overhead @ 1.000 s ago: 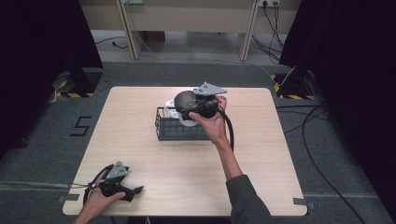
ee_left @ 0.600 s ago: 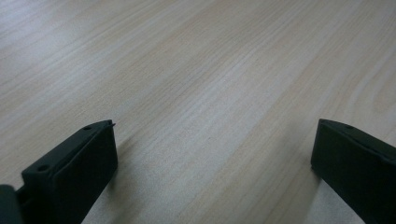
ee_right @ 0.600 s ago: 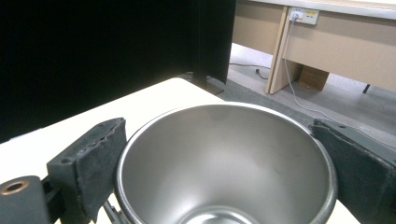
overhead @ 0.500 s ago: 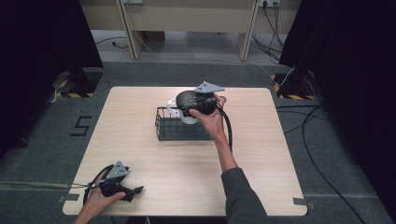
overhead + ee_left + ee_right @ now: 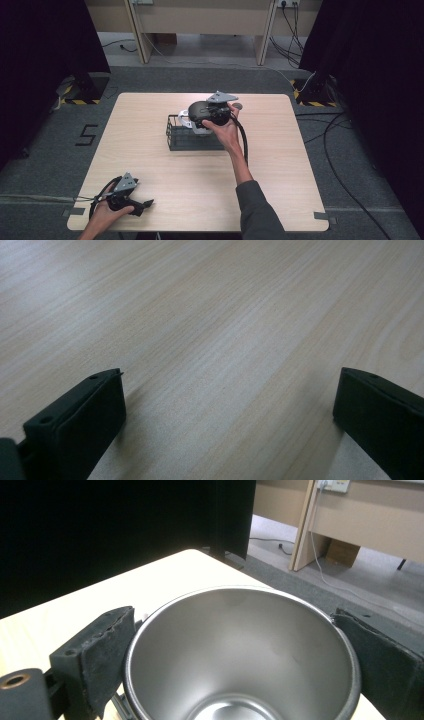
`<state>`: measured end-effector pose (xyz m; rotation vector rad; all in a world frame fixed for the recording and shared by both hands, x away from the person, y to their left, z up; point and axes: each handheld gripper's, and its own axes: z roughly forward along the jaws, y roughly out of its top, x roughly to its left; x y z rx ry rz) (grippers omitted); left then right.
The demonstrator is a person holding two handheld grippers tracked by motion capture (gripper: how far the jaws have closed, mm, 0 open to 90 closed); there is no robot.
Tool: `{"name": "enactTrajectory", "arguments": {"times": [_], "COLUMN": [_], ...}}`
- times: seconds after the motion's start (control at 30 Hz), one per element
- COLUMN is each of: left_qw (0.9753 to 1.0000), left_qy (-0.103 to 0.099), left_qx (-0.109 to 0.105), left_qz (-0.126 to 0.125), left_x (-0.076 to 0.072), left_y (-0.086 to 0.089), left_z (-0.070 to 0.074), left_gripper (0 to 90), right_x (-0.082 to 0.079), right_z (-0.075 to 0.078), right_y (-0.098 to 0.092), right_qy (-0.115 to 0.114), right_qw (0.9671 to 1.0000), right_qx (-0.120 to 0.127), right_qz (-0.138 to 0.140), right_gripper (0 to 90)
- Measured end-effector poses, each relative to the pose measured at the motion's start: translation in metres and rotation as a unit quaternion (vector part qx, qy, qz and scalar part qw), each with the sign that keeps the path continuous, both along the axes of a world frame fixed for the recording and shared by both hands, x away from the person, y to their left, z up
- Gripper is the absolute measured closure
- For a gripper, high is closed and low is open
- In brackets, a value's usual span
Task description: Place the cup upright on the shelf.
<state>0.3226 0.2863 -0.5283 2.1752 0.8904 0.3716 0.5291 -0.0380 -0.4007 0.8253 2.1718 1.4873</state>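
On the surface [image 5: 150,165] we see a black wire basket [image 5: 192,140] near the middle of the far edge. The right gripper [image 5: 200,117] hangs over the basket's far side, fingers apart astride the rim of an upright steel cup [image 5: 240,650]; whether they touch it we cannot tell. The left gripper [image 5: 142,204] rests at the near left corner, fingers [image 5: 80,425] apart over bare wood, well away.

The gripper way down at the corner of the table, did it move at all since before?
No. The left gripper sits at the same spot by the table's near left corner in the high view, jaws open on bare wood.
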Motion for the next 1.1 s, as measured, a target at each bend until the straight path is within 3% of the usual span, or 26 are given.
{"name": "enactTrajectory", "arguments": {"times": [0.2,0.67,1.1], "left_qw": [1.0000,1.0000,1.0000], "left_qy": [0.001,0.001,0.001], "left_qx": [-0.001,0.001,0.000], "left_qz": [0.000,0.000,0.000], "left_x": [0.000,0.000,0.000], "left_y": [0.000,0.000,0.000], "left_z": [0.000,0.000,0.000], "left_gripper": [0.0,0.0,0.0], "right_x": [-0.002,-0.010,-0.010], "right_z": [-0.008,-0.016,-0.020], "right_y": [-0.001,0.001,-0.002], "right_qy": [0.014,0.014,0.021], "right_qw": [0.9998,0.9995,0.9995], "right_qx": [-0.009,-0.007,-0.010], "right_qz": [-0.009,-0.029,-0.022], "right_gripper": [6.2,6.0,4.9]}}
